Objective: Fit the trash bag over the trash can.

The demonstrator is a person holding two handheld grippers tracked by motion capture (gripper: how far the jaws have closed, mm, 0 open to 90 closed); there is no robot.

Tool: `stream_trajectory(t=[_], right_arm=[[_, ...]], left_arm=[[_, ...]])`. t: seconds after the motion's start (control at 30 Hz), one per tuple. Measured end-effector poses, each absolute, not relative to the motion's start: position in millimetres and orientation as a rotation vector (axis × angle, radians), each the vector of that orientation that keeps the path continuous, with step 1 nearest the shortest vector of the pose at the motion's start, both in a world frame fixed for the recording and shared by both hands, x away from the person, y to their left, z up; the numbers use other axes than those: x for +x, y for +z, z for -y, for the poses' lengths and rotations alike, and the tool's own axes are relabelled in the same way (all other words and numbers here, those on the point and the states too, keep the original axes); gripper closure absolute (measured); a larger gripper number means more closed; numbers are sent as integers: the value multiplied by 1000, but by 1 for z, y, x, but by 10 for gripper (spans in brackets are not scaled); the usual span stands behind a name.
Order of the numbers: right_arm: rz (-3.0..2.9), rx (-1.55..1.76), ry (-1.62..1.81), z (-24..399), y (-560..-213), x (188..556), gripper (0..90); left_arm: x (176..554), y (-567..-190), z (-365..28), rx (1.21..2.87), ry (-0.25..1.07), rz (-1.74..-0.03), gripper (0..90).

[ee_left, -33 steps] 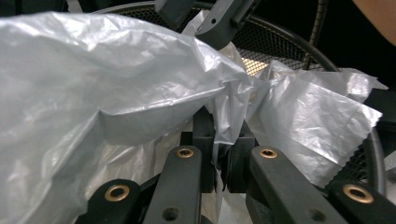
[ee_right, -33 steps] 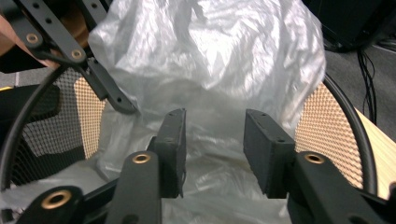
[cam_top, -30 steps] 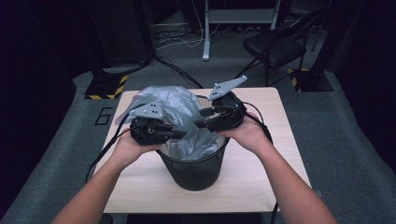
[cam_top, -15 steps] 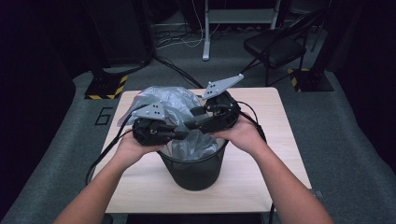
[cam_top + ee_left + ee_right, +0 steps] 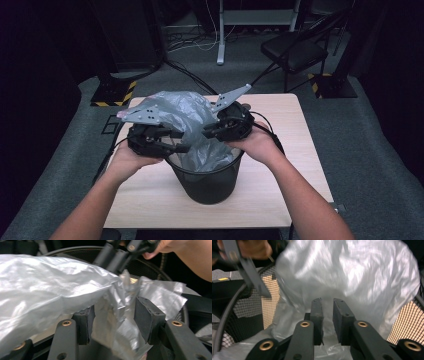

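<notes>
Grey plastic liner (image 5: 185,117) billowing out of black mesh bin (image 5: 207,182) mid-table (image 5: 295,200), left gripper (image 5: 172,142) at bin's left rim, jaws spread with liner film between them, right gripper (image 5: 212,131) opposite, jaws nearly closed, pinching liner film.

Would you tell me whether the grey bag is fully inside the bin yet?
No: the bag billows above the mesh bin's rim.
</notes>
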State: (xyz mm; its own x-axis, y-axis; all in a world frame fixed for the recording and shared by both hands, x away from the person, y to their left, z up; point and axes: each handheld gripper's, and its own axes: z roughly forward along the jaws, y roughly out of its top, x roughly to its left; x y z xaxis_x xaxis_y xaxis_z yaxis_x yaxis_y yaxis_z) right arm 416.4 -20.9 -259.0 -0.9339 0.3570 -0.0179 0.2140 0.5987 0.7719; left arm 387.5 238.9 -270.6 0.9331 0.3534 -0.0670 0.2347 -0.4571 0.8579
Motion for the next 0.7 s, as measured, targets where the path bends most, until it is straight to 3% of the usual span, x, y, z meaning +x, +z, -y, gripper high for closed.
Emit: stream_trajectory(t=[0.3, 0.4, 0.7], right_arm=[[-2661, 480, 1256, 24, -265, 414, 749], [-2659, 481, 1258, 26, -265, 412, 736], [-2651, 485, 1268, 29, -264, 410, 707]], left_arm=[[388, -257, -282, 2048, 253, -530, 458], [389, -252, -298, 2005, 298, -586, 405], [395, -243, -321, 1968, 338, -689, 370]])
